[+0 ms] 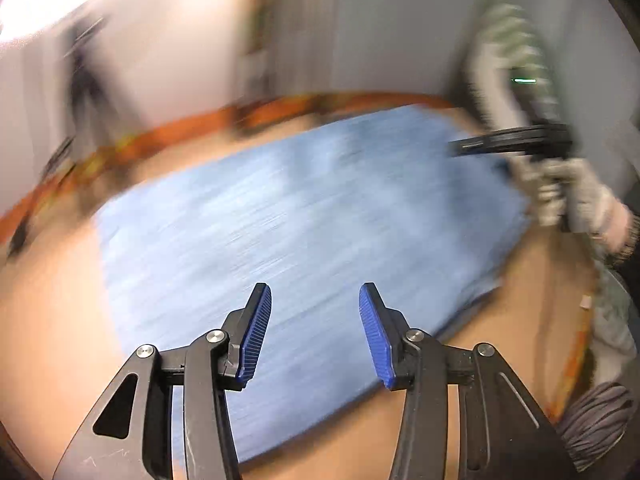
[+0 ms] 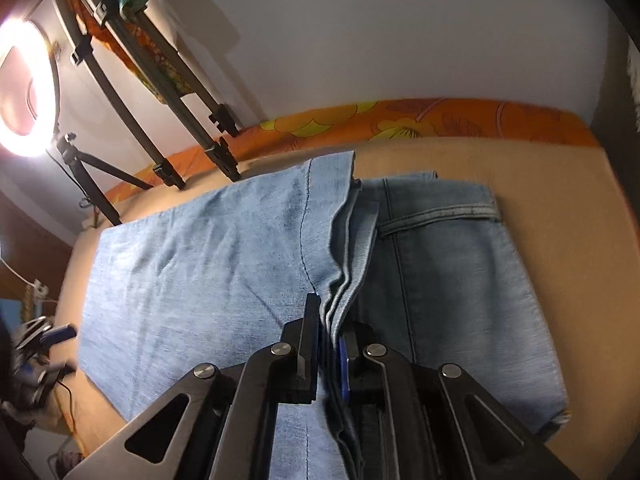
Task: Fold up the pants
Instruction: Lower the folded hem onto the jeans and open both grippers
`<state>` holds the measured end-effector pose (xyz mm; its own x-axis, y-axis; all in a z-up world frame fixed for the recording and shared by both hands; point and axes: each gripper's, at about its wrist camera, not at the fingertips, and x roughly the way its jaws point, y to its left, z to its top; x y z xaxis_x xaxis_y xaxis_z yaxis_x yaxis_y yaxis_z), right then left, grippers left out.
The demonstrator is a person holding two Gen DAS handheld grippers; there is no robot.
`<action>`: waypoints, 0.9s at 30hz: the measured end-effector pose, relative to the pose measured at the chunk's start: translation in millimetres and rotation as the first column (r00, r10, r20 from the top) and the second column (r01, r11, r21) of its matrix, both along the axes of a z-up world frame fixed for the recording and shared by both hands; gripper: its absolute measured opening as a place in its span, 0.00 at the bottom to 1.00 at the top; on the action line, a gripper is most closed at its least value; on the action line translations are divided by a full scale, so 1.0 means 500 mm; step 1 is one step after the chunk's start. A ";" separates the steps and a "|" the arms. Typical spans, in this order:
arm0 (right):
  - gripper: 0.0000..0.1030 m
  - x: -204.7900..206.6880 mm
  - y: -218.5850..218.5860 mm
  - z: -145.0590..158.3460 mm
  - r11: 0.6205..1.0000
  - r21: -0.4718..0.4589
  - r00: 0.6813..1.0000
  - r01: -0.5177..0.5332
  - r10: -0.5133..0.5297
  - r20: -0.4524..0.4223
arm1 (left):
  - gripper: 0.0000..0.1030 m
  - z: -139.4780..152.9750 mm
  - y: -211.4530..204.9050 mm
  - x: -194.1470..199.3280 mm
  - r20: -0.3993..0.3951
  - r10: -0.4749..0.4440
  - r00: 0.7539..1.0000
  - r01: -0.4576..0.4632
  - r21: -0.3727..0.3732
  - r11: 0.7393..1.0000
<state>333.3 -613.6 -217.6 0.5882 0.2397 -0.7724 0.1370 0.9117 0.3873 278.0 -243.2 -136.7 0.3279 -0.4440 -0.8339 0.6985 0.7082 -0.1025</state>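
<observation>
My left gripper (image 1: pixel 315 308) hangs over the pale blue jeans (image 2: pixel 240 264) with its blue pads (image 1: pixel 256 332) set well apart and nothing between them; the view there is smeared with blur. My right gripper (image 2: pixel 329 320) is nearly closed, its jaws pinching the stacked hem edges of a folded-over leg (image 2: pixel 340 280); the jeans lie folded across the tan table (image 2: pixel 540 176), tripod legs (image 2: pixel 168 120) standing at the far edge.

Right gripper (image 2: pixel 330 320) fingers (image 2: pixel 312 328) pinching folded jeans (image 2: pixel 200 264) hem on tan surface (image 2: pixel 560 184).
</observation>
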 end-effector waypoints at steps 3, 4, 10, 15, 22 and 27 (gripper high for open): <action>0.38 0.010 -0.021 0.006 0.992 0.123 1.000 -0.010 0.006 0.030 | 0.43 -0.041 0.069 0.017 0.006 0.057 0.998 -0.057 0.063 0.996; 0.41 0.013 -0.026 0.008 0.989 0.147 0.999 -0.009 0.004 0.038 | 0.43 -0.048 0.083 0.014 0.007 0.063 0.998 -0.064 0.072 0.995; 0.37 0.062 -0.062 -0.007 0.961 0.272 0.998 0.056 -0.065 0.022 | 0.43 -0.068 0.090 0.002 0.034 0.049 0.998 -0.051 0.076 0.996; 0.06 0.056 0.013 0.040 0.998 0.056 0.993 0.033 -0.039 0.109 | 0.45 -0.069 0.085 -0.010 0.036 0.038 0.999 -0.041 0.063 0.997; 0.04 0.043 0.077 0.077 0.947 -0.322 0.986 0.020 0.035 0.164 | 0.45 -0.073 0.092 -0.006 0.045 0.039 0.998 -0.042 0.052 0.998; 0.03 0.080 0.086 0.016 0.919 -0.393 0.997 0.011 0.021 0.079 | 0.46 -0.055 0.108 -0.003 0.051 0.072 0.996 -0.075 0.056 0.996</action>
<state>373.4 -570.5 -209.6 0.6513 -0.0705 -0.7556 0.1156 0.9933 0.0070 276.3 -189.2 -164.3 0.3992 -0.3689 -0.8394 0.6475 0.7616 -0.0268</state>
